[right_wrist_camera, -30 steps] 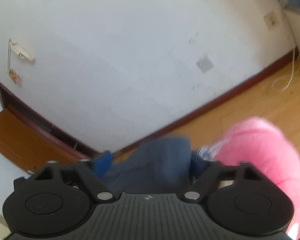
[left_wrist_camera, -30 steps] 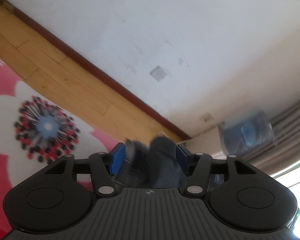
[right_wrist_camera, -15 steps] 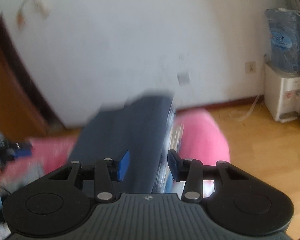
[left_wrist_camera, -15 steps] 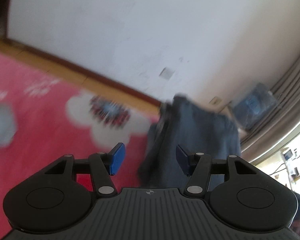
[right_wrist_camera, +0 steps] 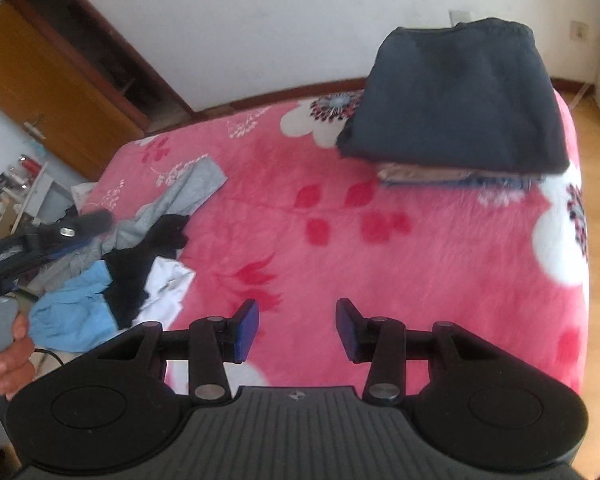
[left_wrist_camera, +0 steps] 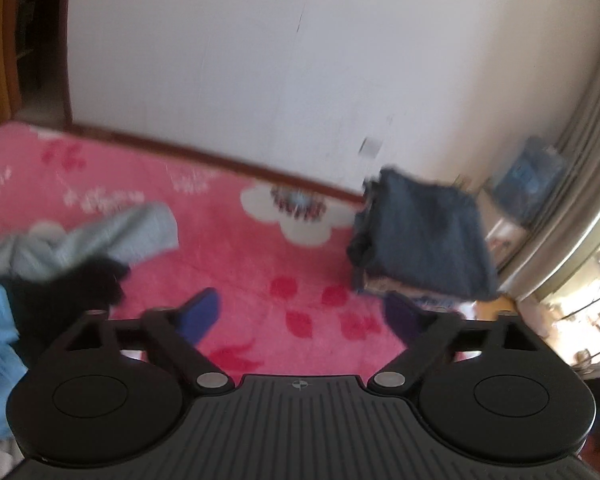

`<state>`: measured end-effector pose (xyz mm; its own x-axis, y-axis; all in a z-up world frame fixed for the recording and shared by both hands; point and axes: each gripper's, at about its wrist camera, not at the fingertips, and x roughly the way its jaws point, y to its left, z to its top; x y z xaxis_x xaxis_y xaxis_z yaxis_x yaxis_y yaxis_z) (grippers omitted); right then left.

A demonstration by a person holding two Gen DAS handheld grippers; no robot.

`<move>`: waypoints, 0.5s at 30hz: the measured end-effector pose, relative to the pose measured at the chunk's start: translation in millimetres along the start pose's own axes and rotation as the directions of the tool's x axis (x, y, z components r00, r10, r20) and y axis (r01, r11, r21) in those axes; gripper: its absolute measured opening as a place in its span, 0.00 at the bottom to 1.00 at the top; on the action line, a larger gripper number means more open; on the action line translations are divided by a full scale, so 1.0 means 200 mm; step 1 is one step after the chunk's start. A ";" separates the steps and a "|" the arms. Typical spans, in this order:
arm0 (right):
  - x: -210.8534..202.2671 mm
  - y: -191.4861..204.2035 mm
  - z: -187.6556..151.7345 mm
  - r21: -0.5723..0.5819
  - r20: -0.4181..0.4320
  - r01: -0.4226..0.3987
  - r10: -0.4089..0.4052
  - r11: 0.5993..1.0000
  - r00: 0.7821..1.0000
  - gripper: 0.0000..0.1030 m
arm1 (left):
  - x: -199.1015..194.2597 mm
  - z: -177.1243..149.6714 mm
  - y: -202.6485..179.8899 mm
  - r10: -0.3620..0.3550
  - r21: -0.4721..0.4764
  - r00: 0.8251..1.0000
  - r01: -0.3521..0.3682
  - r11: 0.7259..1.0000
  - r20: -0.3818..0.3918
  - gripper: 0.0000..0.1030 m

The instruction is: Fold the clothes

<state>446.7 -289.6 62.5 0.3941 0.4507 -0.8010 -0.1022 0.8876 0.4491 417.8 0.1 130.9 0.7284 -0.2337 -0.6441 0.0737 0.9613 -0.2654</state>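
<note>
The folded dark blue garment (right_wrist_camera: 456, 100) now lies on top of the stack of folded clothes (right_wrist_camera: 456, 174), ahead of my right claw (right_wrist_camera: 297, 330) and off to its right, at the far corner of the pink flowered blanket (right_wrist_camera: 380, 248). A second ago that same garment was bunched between both sets of pads; half a second ago it hung in front of them; now neither claw has it. I read that as the piece being folded, placed and let go, so this one is finished.

My left claw (left_wrist_camera: 306, 316) is opening at this moment, jaws spreading wide with only blanket showing between the blue pads; for it the folded dark blue garment sits ahead and to the right, well apart. My right claw stands part-way apart, nothing between its pads, and it has held that width for the last half second.

Both views have swung from wall and floor to the bed: both hands have pulled back and up from the stack and now tilt down at the blanket. The left view is smeared, so that hand is moving fast.

To the left of both claws, nearer than the stack, lies the heap of unfolded clothes (right_wrist_camera: 120, 256): a grey piece, a black one, a light blue one and a white one, tangled together. In the right view my left claw reaches over that heap's far side, with fingers (right_wrist_camera: 12, 354) on its handle at the frame edge. My guess is the next garment comes from there.
</note>
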 end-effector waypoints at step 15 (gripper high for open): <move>-0.74 0.73 -0.34 0.226 0.142 0.163 -0.198 0.960 0.970 0.73 | -0.61 0.18 0.08 -0.071 0.121 0.997 0.069 0.990 0.012 1.00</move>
<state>310.8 -220.2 219.8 0.5320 0.2478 -0.8097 0.1727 0.9044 0.3902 353.7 48.9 231.6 0.7291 -0.2998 -0.6153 0.2062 0.9534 -0.2203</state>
